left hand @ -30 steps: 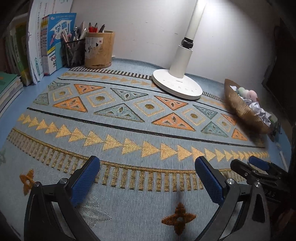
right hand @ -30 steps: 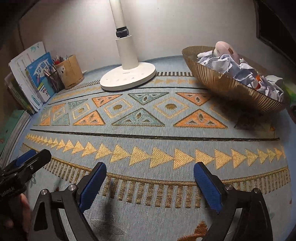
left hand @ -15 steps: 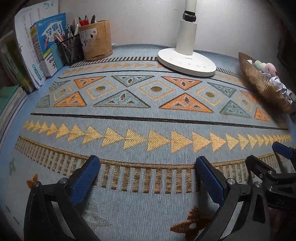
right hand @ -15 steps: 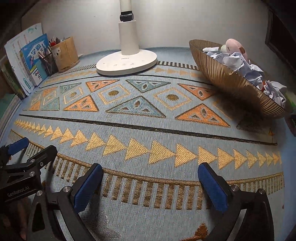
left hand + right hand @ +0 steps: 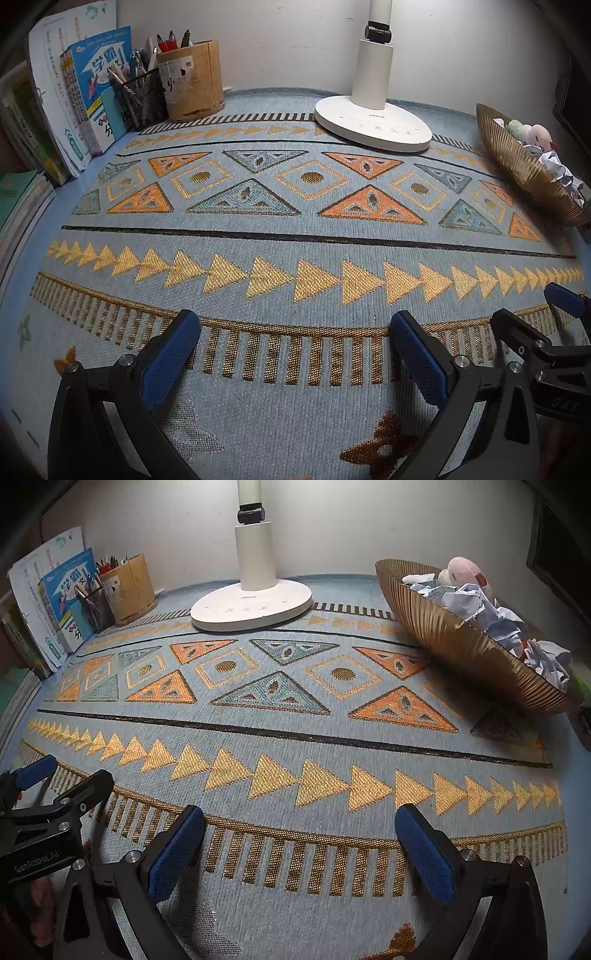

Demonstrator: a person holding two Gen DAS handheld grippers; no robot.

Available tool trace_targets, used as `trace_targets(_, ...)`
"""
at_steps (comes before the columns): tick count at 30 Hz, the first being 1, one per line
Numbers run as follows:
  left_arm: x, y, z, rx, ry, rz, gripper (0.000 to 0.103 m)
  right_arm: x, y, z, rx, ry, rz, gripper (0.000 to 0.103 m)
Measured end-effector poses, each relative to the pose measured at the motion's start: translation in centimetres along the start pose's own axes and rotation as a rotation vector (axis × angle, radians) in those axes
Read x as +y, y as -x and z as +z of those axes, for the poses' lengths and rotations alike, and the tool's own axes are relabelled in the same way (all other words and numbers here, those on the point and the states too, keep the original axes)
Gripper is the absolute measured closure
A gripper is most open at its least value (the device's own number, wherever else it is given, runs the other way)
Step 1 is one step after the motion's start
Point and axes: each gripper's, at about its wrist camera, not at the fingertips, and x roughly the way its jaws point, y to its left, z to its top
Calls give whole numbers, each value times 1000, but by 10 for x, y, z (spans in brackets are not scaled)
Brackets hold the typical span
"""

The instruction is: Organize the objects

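Left gripper (image 5: 291, 350): your jaws stand wide apart, holding nothing, low in the frame.
Right gripper (image 5: 299, 845): likewise spread and empty.
Change: both views have tilted up and drawn nearer the back wall.
Counter: patterned blue woven mat (image 5: 295, 229), bare at centre.
Task things: ribbed golden bowl of crumpled paper (image 5: 469, 642), upper right; bamboo pen holder (image 5: 192, 81), upper left.
Meaning: tidying looks nearly finished.

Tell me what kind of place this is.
Most likely a home study desk against a wall: a white desk lamp stands at the back, pen holders and upright workbooks fill the left corner, and a patterned mat covers the surface.
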Motion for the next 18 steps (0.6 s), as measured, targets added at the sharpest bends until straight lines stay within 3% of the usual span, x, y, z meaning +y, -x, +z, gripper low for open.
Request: trace_targets(18, 0, -1, 0, 0, 0, -1, 0, -2, 1, 0, -6, -10, -2, 0)
